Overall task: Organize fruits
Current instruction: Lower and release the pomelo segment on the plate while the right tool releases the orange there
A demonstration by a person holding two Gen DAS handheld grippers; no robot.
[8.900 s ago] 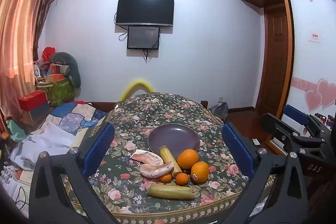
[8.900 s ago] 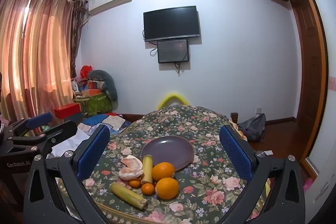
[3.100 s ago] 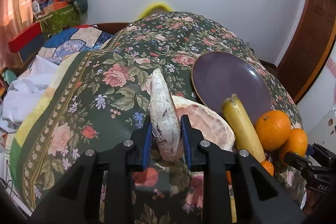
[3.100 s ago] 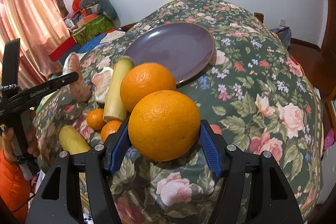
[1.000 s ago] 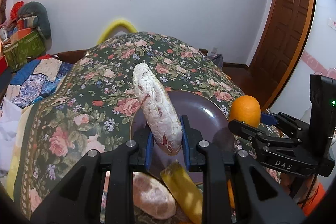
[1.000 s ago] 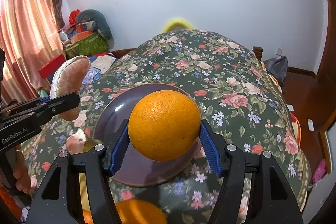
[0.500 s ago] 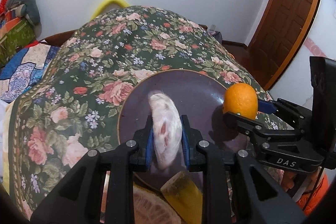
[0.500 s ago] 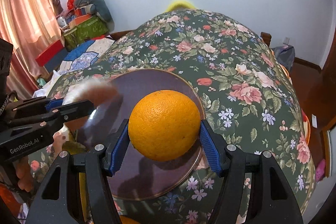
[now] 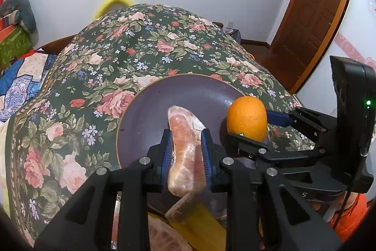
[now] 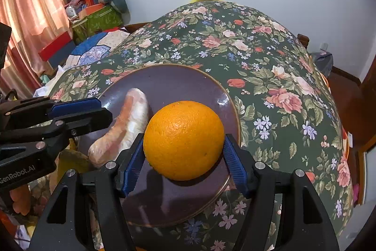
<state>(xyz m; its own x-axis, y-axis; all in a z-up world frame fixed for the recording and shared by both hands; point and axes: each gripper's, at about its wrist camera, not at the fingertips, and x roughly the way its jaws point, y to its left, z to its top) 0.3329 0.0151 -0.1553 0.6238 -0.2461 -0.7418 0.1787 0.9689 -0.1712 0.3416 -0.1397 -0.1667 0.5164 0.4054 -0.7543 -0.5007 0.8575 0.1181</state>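
Both loads over the purple plate (image 10: pixel 225 95) for drop-off. My left gripper (image 9: pixel 185 152) is clamped tight on the pomelo segment (image 9: pixel 184 145), held edge-on so it lands flat. My right gripper (image 10: pixel 184 157) is about half open, pads pressing the orange (image 10: pixel 184 140) at its widest point. Orange shadow sits right under it, so it's near the plate; contact unclear

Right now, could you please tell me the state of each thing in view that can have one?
left gripper: shut on the pomelo segment.
pomelo segment: held over the plate; whether it touches, I cannot tell.
right gripper: shut on the orange.
orange: held over the plate's near side.
purple plate: flat on the floral tablecloth, no loose fruit on it.
brown door: closed.
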